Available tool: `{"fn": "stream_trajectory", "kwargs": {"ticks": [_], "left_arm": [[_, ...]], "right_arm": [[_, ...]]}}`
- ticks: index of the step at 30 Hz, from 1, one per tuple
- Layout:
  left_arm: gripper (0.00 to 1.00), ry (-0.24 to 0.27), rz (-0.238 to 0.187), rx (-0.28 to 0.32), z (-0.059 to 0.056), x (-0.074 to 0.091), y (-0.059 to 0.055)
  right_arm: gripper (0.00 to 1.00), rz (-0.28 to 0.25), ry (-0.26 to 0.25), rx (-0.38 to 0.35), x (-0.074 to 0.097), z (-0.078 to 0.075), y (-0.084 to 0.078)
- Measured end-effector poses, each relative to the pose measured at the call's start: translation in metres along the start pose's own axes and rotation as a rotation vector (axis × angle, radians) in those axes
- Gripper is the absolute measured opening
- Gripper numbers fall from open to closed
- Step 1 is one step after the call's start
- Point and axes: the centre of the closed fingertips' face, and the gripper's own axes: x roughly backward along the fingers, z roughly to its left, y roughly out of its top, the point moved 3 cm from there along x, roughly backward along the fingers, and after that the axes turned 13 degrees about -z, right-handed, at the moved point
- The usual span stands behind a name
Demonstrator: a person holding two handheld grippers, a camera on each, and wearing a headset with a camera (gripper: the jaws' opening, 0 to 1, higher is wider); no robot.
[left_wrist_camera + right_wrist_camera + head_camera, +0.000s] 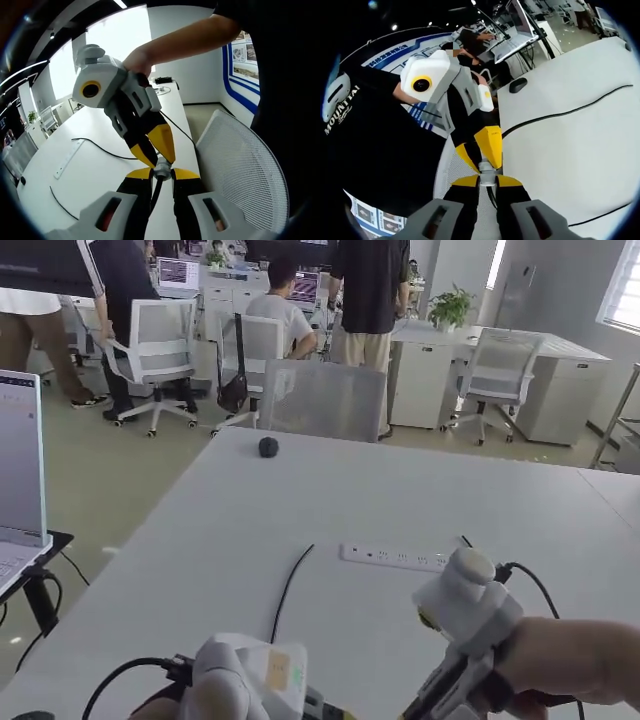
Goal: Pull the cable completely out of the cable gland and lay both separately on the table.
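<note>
On the table [420, 490], a power strip [392, 558] lies right of a loose cable [290, 592]. A round object [268, 446], perhaps a ball, sits near the far edge, a chair [322, 400] behind. The cable gland [161, 169] sits between left gripper [161, 174] and right gripper [159, 161].

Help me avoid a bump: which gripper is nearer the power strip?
Right. The right gripper rises just in front of the power strip; the left gripper sits further back-left, toward the person. Their jaws meet at the cable gland.
</note>
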Motion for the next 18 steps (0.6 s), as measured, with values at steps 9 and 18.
{"fn": "stream_trajectory", "kwargs": {"ticks": [9, 18], "left_arm": [[0.15, 0.066, -0.040, 0.144, 0.003, 0.009, -0.005], [0.15, 0.058, -0.041, 0.164, -0.004, 0.007, -0.006]], "right_arm": [[0.07, 0.058, -0.244, 0.447, -0.006, 0.007, 0.005], [0.07, 0.075, -0.316, 0.500, -0.011, 0.012, -0.001]]}}
